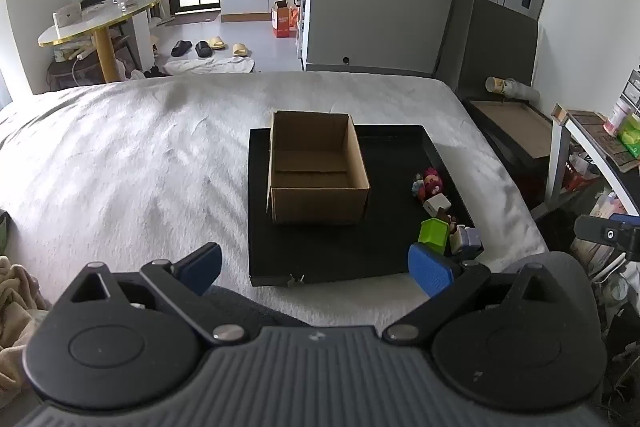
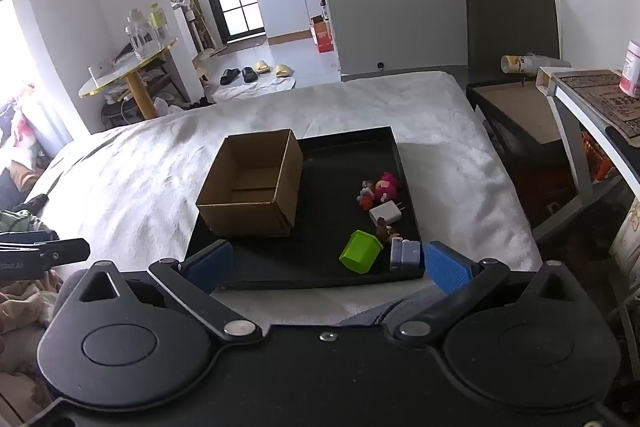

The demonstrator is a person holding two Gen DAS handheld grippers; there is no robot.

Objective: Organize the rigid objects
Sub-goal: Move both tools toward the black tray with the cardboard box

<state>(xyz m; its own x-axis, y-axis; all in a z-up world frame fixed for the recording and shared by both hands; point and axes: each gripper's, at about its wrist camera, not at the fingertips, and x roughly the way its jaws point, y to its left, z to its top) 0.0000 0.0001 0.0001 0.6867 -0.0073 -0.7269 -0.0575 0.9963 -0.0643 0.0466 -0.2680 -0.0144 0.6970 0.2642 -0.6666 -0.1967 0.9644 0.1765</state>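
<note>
Both tongs hang spread wide and hold nothing, left tongs (image 1: 316, 267) and right tongs (image 2: 328, 265) poised at the near edge of the black tray (image 2: 320, 267) on the bed. The cardboard box (image 2: 252, 183) stands open-topped at 11 o'clock, likely the receiver. Toys line the 3 o'clock rim: the green cup (image 2: 361, 251) lies tipped, mouth toward 10 o'clock; the white charger (image 2: 385, 213) has prongs toward 2.
</note>
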